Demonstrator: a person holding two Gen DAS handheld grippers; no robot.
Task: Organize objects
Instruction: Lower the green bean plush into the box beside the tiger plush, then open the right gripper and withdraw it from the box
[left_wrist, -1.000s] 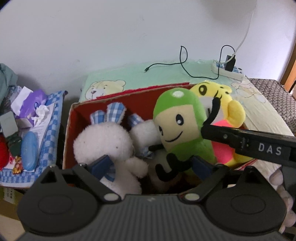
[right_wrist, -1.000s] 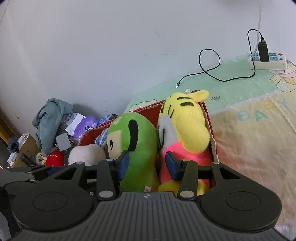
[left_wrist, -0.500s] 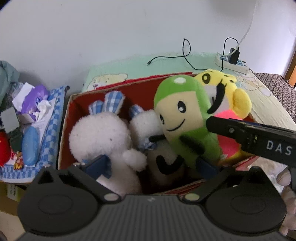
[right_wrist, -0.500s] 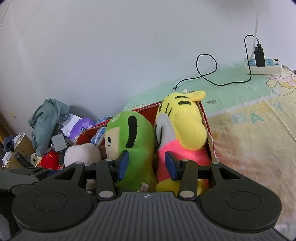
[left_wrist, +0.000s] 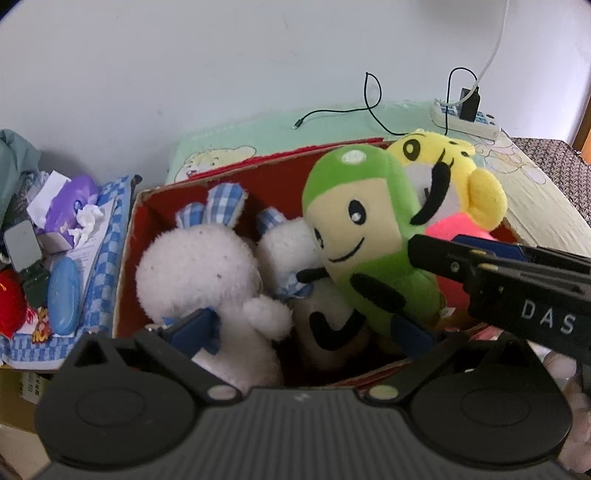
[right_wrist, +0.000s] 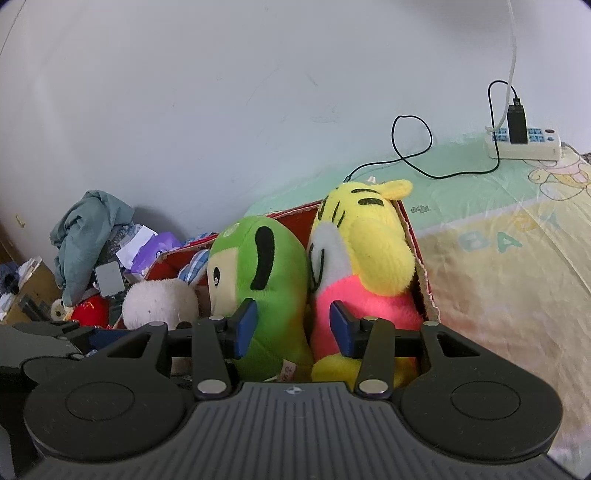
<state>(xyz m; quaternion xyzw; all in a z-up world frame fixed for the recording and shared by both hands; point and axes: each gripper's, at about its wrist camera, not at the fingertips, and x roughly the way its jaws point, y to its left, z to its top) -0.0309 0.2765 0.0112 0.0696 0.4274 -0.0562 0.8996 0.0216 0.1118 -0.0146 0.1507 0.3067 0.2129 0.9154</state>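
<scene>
A red cardboard box (left_wrist: 155, 221) (right_wrist: 295, 216) on the bed holds several plush toys. From left to right they are a white bunny (left_wrist: 195, 273), a second white plush (left_wrist: 284, 243), a green plush (left_wrist: 354, 221) (right_wrist: 258, 280) and a yellow-and-pink tiger (left_wrist: 443, 162) (right_wrist: 369, 240). My left gripper (left_wrist: 303, 328) stands wide open over the box's near side, and its pads touch no toy. My right gripper (right_wrist: 293, 328) is half spread astride the seam between the green plush and the tiger. Whether its pads squeeze them does not show. One of its black fingers (left_wrist: 443, 258) lies along the green plush's flank.
A power strip (right_wrist: 524, 142) with a black cable lies on the bed sheet (right_wrist: 498, 258) behind the box. Left of the box is a cluttered stand with a blue checked cloth (left_wrist: 107, 229), a purple tissue pack (left_wrist: 70, 203) and a grey garment (right_wrist: 88, 229). The wall is close behind.
My left jaws have spread wider, away from the toys between them. The green plush leans slightly more. The right gripper has kept its place and spread.
</scene>
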